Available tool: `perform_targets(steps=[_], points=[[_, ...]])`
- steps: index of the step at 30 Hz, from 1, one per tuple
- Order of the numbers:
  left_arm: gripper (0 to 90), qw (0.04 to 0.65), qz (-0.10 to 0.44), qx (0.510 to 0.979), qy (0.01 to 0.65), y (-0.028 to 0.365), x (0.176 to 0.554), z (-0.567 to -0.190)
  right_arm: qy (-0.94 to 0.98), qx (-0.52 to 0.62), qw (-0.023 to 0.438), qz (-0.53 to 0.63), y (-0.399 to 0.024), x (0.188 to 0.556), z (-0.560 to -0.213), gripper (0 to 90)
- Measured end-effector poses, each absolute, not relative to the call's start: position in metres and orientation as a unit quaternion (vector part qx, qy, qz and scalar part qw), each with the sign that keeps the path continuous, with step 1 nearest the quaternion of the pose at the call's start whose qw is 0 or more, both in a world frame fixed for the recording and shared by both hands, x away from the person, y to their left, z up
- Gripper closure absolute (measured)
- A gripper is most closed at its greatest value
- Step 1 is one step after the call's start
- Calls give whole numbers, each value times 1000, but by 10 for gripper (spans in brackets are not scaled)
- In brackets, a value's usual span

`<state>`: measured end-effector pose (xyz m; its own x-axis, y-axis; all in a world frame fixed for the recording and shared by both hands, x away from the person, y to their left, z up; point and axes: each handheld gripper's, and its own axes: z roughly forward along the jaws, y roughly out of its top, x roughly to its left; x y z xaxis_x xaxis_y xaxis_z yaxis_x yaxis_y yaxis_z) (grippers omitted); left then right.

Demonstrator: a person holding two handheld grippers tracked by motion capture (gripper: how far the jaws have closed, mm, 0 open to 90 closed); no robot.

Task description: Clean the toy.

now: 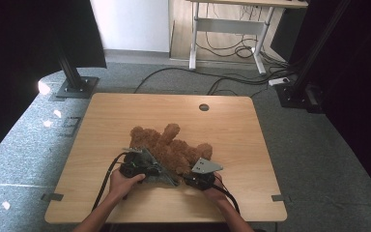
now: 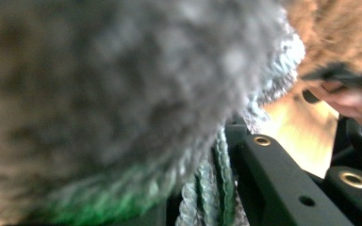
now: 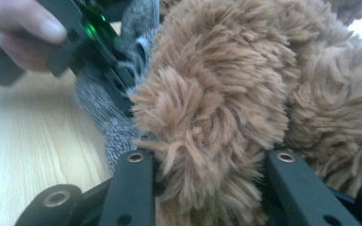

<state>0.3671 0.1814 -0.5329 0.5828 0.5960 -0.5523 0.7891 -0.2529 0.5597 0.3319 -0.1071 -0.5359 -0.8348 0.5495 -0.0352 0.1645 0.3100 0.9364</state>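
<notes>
Both hand-held grippers were already engaged on the brown teddy bear (image 1: 171,147), which lay on the wooden table (image 1: 101,125) just ahead of the person's hands. Nearest, the left gripper (image 1: 147,169) was clamped on a grey knitted garment (image 3: 118,127); its own view showed the knit bunched against its jaws. Just beside it to the right, the right gripper (image 3: 207,165) had its two jaws on either side of a furry limb of the bear (image 3: 202,117), pressed into the pile, so I judged it to be gripping that limb. Beyond the jaws, the bear's body and other limbs sprawled bare toward the far edge. Judging from this, dressing the bear had barely begun: garment and limb were both held, but the garment still lay bunched at the left gripper, pulled over nothing
</notes>
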Motion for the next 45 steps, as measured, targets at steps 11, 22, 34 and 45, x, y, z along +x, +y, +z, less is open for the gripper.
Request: perform_targets(steps=[11,22,34,45], points=[[766,530,-70,749,391,198,360,-453,798,224,182,529,-109,327,-540,662],[763,524,-22,730,438,187,405,-445,798,223,184,529,-110,325,-540,660],[792,507,-60,737,443,193,401,-482,790,241,163,540,-123,326,-530,382],[799,529,-57,723,441,198,379,-493,749,278,137,585,-154,316,-488,285]])
